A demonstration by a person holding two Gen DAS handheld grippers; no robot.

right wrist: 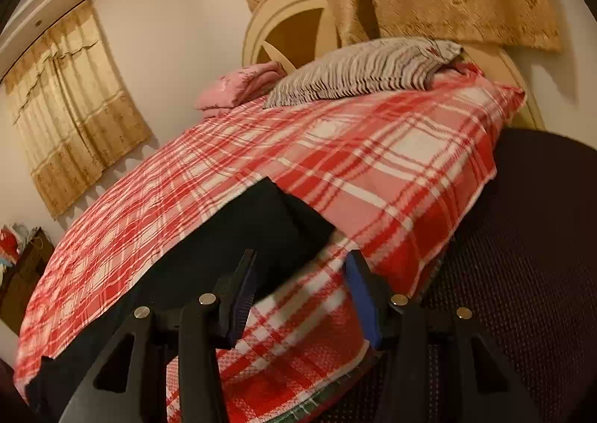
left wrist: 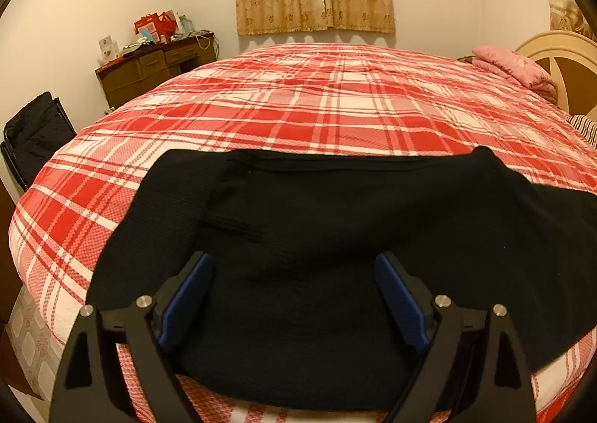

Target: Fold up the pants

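Left wrist view: left gripper [left wrist: 294, 296] spread wide, nothing pinched; pants [left wrist: 335, 236] lie flat on the bed [left wrist: 298, 106] directly under and ahead of its pads.
Long axis: runs crosswise, off toward the right.
Right wrist view: right gripper [right wrist: 298, 285] half open, empty; pants [right wrist: 242, 236] end just ahead and left of it.
Nearer: each gripper to its own end, I judge.
Hidden: near hem, behind the frames.

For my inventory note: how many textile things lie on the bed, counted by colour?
Black: 1, the pants
Pink: 1, the folded blanket
Striped: 1, the pillow
Red plaid: 1, the bedspread
Total: 4
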